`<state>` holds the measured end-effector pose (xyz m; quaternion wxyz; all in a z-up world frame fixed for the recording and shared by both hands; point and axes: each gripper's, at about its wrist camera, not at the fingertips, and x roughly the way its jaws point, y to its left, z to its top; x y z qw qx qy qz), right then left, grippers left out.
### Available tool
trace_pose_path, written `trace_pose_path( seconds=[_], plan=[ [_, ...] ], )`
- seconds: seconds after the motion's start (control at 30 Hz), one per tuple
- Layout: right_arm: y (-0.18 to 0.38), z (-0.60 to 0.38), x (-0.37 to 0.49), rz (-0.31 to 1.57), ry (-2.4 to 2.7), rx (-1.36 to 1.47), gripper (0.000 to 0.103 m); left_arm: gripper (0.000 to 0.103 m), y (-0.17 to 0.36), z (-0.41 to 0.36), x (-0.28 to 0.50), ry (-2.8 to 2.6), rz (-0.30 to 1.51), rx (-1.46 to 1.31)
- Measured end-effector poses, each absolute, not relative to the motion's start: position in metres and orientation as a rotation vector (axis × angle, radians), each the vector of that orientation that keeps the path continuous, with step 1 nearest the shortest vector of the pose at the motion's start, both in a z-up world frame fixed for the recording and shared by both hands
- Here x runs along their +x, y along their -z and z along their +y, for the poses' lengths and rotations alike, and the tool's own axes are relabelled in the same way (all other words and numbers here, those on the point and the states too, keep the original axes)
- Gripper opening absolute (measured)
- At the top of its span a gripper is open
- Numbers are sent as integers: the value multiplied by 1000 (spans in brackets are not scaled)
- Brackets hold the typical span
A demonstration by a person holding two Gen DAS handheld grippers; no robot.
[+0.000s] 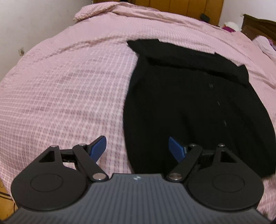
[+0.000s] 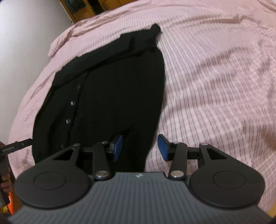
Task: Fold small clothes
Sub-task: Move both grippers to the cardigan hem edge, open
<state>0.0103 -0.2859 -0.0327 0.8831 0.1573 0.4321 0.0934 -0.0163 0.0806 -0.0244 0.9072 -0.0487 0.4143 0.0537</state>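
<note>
A black buttoned garment [image 1: 198, 106] lies flat on the pink bedspread [image 1: 69, 86], its collar end folded over at the far side. My left gripper [image 1: 138, 148] is open and empty, hovering over the garment's near left edge, left pad over the bedspread and right pad over the cloth. In the right wrist view the same garment [image 2: 107, 96] shows a row of buttons [image 2: 69, 120]. My right gripper [image 2: 140, 146] is open and empty above the garment's near right edge, close to the bedspread [image 2: 215, 86].
A wooden headboard [image 1: 181, 8] stands at the far end of the bed. A white wall [image 1: 34, 22] runs along the left side. A pillow [image 1: 265, 44] and dark furniture [image 1: 258, 25] sit at the far right. Part of the left gripper's tool [image 2: 15, 146] shows at the left edge.
</note>
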Motion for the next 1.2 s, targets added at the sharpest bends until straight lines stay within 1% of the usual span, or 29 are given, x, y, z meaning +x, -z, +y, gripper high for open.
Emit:
trace_pose_path(
  seconds=[0.23, 0.7, 0.8, 0.87, 0.9, 1.2],
  plan=[
    [44, -276, 2, 914, -225, 300, 47, 83, 51, 76, -25, -93, 924, -106],
    [65, -277, 3, 923, -242, 346, 48, 84, 68, 59, -26, -26, 938, -106],
    [65, -279, 2, 919, -255, 352, 53, 86, 70, 57, -24, -27, 943, -98],
    [65, -277, 2, 921, -274, 355, 62, 87, 70, 57, -23, -21, 945, -104],
    [65, -276, 2, 925, -288, 354, 63, 87, 71, 57, -22, -16, 947, -108],
    [64, -270, 2, 933, -313, 339, 64, 87, 79, 54, -26, 12, 962, -129]
  ],
)
